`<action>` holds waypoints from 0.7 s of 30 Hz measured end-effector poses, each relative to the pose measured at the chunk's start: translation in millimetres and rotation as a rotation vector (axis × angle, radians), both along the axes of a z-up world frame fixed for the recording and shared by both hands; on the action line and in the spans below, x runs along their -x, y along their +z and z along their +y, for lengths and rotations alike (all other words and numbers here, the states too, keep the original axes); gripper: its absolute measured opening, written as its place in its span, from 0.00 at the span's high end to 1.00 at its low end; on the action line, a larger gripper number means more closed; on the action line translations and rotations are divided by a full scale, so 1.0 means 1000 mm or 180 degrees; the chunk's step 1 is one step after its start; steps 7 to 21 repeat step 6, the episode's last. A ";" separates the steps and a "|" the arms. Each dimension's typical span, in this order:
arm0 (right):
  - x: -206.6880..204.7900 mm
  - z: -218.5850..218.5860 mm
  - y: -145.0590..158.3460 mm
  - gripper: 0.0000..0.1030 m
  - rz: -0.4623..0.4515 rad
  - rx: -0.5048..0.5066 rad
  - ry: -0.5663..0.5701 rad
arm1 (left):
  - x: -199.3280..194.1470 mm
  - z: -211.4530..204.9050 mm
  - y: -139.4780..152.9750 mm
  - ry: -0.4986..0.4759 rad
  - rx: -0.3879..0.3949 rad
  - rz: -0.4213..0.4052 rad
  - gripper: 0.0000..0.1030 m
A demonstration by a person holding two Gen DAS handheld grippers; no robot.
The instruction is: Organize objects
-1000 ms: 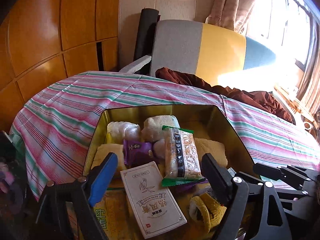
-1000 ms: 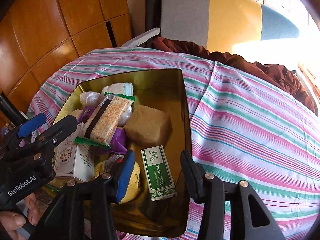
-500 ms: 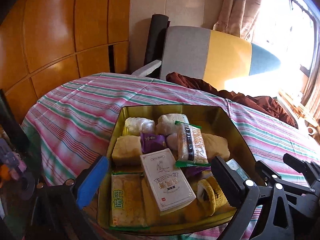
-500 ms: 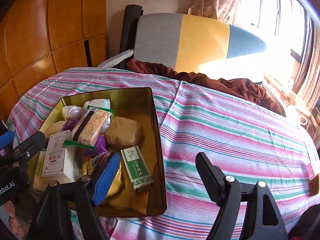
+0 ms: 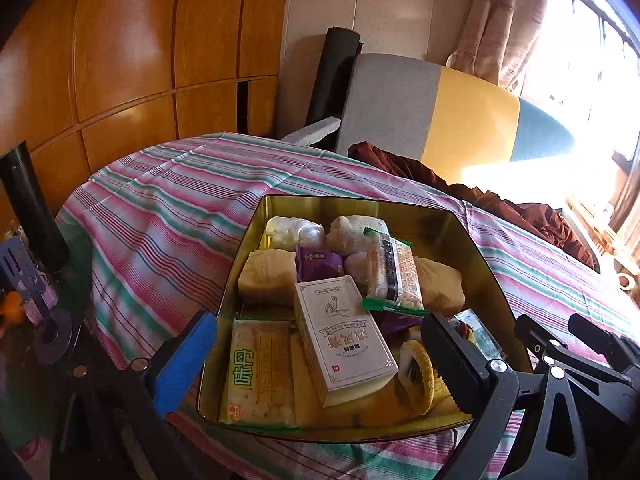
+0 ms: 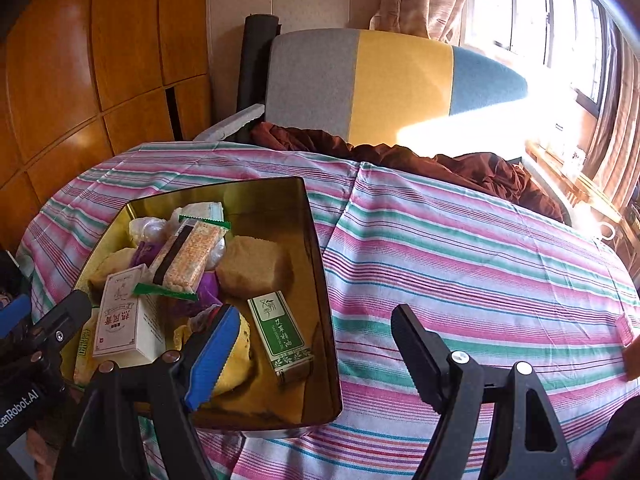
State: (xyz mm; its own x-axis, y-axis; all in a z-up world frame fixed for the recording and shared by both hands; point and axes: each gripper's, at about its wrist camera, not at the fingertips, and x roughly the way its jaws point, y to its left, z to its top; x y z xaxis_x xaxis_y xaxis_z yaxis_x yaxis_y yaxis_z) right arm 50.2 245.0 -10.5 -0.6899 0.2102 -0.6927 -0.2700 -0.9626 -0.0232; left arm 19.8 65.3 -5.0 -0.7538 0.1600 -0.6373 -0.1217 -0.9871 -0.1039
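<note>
A gold metal tin [image 6: 320,280] full of snack packets is lying on the pink and green striped tablecloth [image 6: 460,248], in the lower left of the right wrist view. The right gripper [image 6: 308,344] is standing wide open and holding nothing; its jaws have just been opening (a green rectangular box [image 6: 280,330] lies in the tin, clear of the pads). The left gripper [image 5: 316,356] is also gaping wide and empty over a white carton [image 5: 344,350], its jaws having just been opening.

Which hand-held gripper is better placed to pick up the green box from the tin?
Right, probably. The right hand-held gripper is open with the green box between its fingers; the left hand-held gripper frames the white box.
</note>
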 end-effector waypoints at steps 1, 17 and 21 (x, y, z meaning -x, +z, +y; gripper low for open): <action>0.001 -0.001 0.000 0.23 -0.0003 -0.0007 0.0007 | 0.000 0.000 -0.001 0.0002 -0.0001 -0.0002 0.03; 0.003 -0.006 -0.001 0.23 -0.0020 -0.0022 0.0065 | 0.001 0.000 -0.004 0.0001 0.0019 -0.0039 0.04; 0.003 -0.006 -0.001 0.23 -0.0020 -0.0022 0.0065 | 0.001 0.000 -0.004 0.0001 0.0019 -0.0039 0.04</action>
